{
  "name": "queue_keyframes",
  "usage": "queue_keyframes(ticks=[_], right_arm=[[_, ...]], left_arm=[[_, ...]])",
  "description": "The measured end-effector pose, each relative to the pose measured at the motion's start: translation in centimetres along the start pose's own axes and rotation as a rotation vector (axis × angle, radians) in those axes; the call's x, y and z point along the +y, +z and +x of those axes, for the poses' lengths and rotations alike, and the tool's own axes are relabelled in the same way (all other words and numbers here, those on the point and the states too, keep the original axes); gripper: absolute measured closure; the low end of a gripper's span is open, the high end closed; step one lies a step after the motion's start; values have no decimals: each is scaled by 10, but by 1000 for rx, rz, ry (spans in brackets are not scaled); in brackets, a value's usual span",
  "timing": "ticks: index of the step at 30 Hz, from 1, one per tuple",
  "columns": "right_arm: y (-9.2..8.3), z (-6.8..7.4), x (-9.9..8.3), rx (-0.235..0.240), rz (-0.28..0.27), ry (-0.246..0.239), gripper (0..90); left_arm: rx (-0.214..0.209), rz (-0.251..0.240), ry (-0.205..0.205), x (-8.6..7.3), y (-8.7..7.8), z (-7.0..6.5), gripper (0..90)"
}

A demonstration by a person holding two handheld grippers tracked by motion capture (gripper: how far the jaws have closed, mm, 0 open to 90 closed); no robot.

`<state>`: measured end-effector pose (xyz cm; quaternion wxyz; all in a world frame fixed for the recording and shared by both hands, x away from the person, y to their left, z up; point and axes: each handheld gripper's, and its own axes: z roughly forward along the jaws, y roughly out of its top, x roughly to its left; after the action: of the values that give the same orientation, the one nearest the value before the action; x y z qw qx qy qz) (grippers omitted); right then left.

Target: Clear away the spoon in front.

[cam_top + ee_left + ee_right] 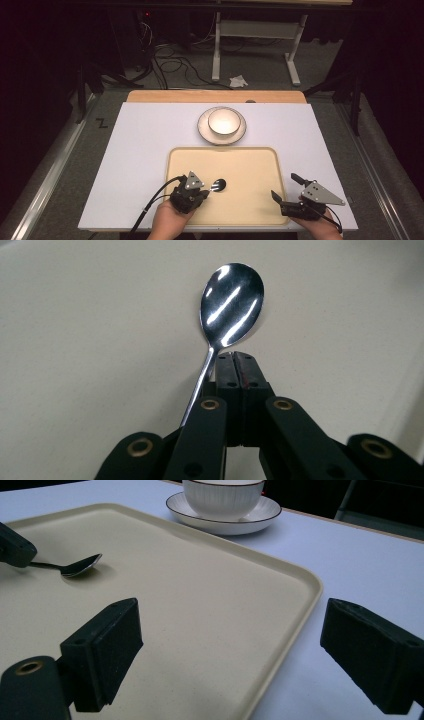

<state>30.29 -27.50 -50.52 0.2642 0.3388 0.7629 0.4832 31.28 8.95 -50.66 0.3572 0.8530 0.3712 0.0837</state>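
High view: I had the left gripper (206, 191) over the near-left part of the tray (250, 157), with the spoon (218, 185) sticking out ahead of it toward the middle.
Left gripper view: its jaws were pressed together, and the spoon (231, 305) handle ran down along the left side of the pads. I judged it pinched at the handle, though the contact itself sat hidden behind the jaw.
Right gripper view: the right gripper (245, 650) stood spread wide over the tray's (295, 610) near-right rim, holding nothing.
Step in hand: I took this for carrying the spoon toward the bowl (224, 122) on its saucer (203, 127), well beyond the tray's far edge.
How to do it well: I would have kept the spoon level, lifted it clear of the tray's raised lip, moved slowly because the grip sat off to one side, and kept the right gripper out of the way.
Spoon's look: polished metal, oval head bright with streaked reflections, thin handle. Its head lay just above the tray or touching it; I could not tell which.
Spoon's place: over the tray's near-left part, far from the bowl.
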Motion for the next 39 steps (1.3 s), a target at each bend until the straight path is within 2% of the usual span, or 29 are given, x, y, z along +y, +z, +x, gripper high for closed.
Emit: queue_keyframes(ticks=[4,8,12,17,25,29,33,34,35,36,37,38,39], right_arm=[[0,-1,0,-1,1,2,105],[0,-1,0,-1,2,4,105],[0,-1,0,1,-1,0,104],[0,0,0,4,0,2,104],[0,0,0,3,2,2,105],[-1,0,0,1,-3,3,104],[-1,-1,-1,1,-2,3,104],[0,-1,-1,6,0,2,105],[0,-1,-1,6,0,2,105],[0,-1,0,5,1,5,105],[0,0,0,5,2,6,105],[0,0,0,5,2,6,105],[0,0,0,4,1,4,105]], left_arm=[[8,0,-25,4,7,2,900],[45,1,-41,8,10,8,900],[73,-1,-71,10,10,21,900],[91,-19,-131,9,8,36,900],[109,-33,-154,7,6,43,900],[105,-70,-163,1,-9,47,900],[149,-60,-147,-10,-31,55,900],[157,-84,-202,-18,-37,55,900],[157,-84,-202,-18,-37,55,900],[186,-56,-151,-24,-44,62,900],[193,-52,-160,-32,-48,67,900],[193,-52,-160,-32,-48,67,900],[187,-61,-177,-36,-49,68,900]])
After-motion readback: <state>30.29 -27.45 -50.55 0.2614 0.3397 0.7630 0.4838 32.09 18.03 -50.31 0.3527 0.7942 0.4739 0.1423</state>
